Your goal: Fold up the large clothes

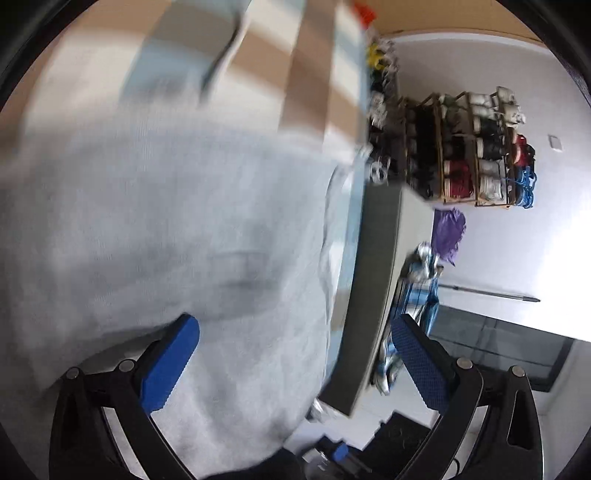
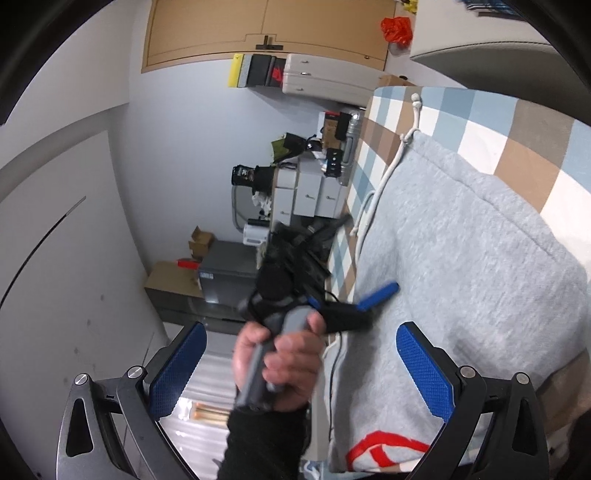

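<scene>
My left gripper hangs with its blue pads spread wide over the grey sweatshirt, gripping nothing. Past the sweatshirt lies the checked bed cover; beside its edge, a shelf of rolled fabrics stands against the wall.

Checked blue, brown and white bed cover, wooden shoe rack against a white wall, purple bag, red bag, grey cabinet, cardboard boxes, white boxes

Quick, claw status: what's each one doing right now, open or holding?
Left claw: open, holding nothing, over the grey hoodie.
Right claw: open, holding nothing.
</scene>
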Tool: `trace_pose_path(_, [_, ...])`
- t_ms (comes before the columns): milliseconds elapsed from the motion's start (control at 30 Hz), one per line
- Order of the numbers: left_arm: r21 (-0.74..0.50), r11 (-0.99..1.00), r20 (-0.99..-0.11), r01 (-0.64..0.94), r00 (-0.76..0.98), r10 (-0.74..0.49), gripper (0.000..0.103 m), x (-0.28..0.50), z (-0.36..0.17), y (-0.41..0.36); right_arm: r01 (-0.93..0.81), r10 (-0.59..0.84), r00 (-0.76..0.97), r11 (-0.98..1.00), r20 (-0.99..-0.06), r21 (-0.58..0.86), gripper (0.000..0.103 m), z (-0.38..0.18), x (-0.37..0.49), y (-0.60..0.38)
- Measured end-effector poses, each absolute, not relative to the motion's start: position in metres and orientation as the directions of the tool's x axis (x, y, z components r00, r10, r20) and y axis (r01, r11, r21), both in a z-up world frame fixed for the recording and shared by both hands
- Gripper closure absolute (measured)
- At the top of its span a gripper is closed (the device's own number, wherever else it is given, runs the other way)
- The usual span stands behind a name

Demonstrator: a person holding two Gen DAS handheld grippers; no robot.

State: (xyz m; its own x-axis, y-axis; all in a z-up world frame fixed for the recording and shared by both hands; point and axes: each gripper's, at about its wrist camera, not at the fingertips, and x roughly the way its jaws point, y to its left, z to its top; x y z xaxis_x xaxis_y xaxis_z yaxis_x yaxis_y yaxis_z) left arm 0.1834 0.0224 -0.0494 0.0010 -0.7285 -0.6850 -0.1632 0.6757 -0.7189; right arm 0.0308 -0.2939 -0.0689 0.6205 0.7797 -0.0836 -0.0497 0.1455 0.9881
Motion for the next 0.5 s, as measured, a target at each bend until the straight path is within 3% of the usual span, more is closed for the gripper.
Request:
trace_pose_path(200, [-0.684, 0.701, -0.722, -0.203, 0.051, -0.690, 0.002, 0.217, -0.054, 0.032, -0.052, 0.793, 0.604, 0.140, -0.081, 0.989, 0.000, -0.070, 0.030, -0.288])
trace_pose_path(300, [-0.675, 0.727, -0.738, -0.126, 0.126, -0.663, 0.002, 0.227, -0.049, 0.028, -0.048, 0.797, 0.598, 0.137, -0.081, 0.989, 0.000, -0.071, 0.030, -0.286])
trace_pose_path(500, [-0.693, 0.709, -0.720, -0.128, 0.156, -0.676, 0.002, 0.247, -0.065, 0.028, -0.043, 0.814, 0.574, 0.136, -0.087, 0.990, 0.000, -0.073, 0.032, -0.280])
